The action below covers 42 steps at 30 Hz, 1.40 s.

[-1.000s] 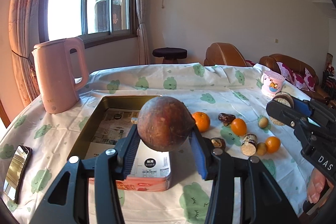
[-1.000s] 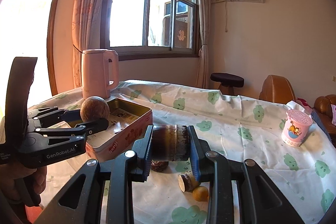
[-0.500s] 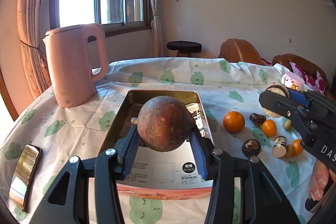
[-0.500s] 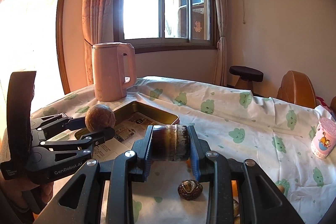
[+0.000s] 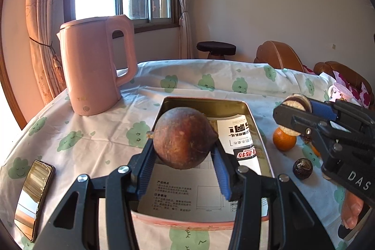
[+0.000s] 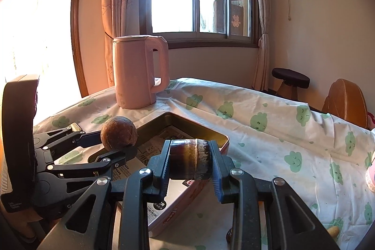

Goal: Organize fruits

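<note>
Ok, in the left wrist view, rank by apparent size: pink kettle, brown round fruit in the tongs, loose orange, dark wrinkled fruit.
1. pink kettle
2. brown round fruit, though nearness to the camera inflates it
3. orange
4. dark wrinkled fruit

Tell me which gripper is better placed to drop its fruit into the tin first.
Left, probably. The left gripper holds its round fruit right above the tin. The right gripper holds its cut piece over the tin's near corner.
</note>
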Available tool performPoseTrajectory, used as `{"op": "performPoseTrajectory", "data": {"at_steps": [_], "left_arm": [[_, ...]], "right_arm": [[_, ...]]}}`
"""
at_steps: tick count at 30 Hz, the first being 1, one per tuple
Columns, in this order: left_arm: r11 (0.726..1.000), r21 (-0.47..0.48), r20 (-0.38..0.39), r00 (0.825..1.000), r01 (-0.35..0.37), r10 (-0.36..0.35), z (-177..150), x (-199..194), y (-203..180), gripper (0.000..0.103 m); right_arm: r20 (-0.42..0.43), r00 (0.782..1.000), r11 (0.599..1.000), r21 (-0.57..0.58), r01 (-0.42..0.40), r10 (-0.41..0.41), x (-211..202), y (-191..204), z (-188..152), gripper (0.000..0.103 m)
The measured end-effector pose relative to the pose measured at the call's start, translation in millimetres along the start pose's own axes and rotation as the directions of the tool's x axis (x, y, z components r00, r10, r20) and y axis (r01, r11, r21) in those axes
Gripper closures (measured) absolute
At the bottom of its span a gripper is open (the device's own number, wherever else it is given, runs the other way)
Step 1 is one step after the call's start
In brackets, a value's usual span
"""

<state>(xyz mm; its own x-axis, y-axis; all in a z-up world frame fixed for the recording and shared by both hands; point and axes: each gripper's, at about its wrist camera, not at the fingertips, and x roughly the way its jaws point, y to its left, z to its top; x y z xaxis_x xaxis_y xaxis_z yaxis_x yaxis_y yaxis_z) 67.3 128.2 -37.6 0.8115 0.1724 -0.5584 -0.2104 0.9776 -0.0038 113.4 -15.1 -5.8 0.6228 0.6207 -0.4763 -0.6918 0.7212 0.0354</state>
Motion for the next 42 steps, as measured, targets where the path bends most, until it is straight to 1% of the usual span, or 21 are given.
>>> {"op": "performPoseTrajectory", "data": {"at_steps": [7,14,21,24,29,32,34,35,37,39,40,42], "left_arm": [[1.0,-0.019,-0.03,0.999,-0.017,0.016,0,10,10,0.054],[0.999,-0.028,-0.061,0.998,-0.027,0.025,-7,21,14,0.054],[0.999,-0.019,-0.052,0.998,-0.029,0.028,-7,21,15,0.054],[0.999,0.0,-0.049,0.998,-0.035,0.035,-7,22,13,0.054],[0.999,0.001,-0.049,0.998,-0.046,0.046,-7,21,12,0.053],[0.998,0.009,-0.035,0.997,-0.062,0.063,-7,16,11,0.051],[0.997,0.01,-0.021,0.997,-0.07,0.07,-6,11,10,0.048],[0.998,0.008,-0.012,0.997,-0.07,0.07,-6,7,10,0.046],[0.997,0.004,0.018,0.997,-0.072,0.072,-5,-4,8,0.037],[0.998,0.008,0.049,0.997,-0.066,0.065,-6,-17,2,0.031],[0.998,0.013,0.062,0.997,-0.055,0.054,-6,-22,-3,0.028],[0.999,0.029,0.079,0.996,-0.035,0.033,-9,-30,-14,0.026]], "right_arm": [[-0.057,0.998,1.0,-0.003,-0.005,0.005,20,7,-1,0.071],[-0.096,0.995,1.0,-0.007,-0.011,0.01,35,11,-3,0.071],[-0.158,0.987,1.0,-0.022,0.001,-0.004,51,17,-7,0.071],[-0.176,0.984,1.0,-0.013,-0.01,0.007,56,18,-9,0.071],[-0.196,0.98,1.0,0.013,-0.018,0.021,61,17,-10,0.07],[-0.188,0.982,1.0,0.025,-0.014,0.018,58,15,-9,0.063],[-0.177,0.984,0.999,0.038,-0.011,0.018,54,11,-8,0.055],[-0.171,0.985,0.999,0.047,-0.01,0.018,51,9,-8,0.053],[-0.159,0.987,0.998,0.063,-0.011,0.021,43,6,-7,0.049],[-0.134,0.991,0.998,0.065,-0.013,0.022,29,2,-8,0.046],[-0.124,0.992,0.998,0.062,-0.009,0.017,20,-1,-10,0.042],[-0.11,0.994,0.999,0.054,0.006,0.0,3,-9,-15,0.038]]}}
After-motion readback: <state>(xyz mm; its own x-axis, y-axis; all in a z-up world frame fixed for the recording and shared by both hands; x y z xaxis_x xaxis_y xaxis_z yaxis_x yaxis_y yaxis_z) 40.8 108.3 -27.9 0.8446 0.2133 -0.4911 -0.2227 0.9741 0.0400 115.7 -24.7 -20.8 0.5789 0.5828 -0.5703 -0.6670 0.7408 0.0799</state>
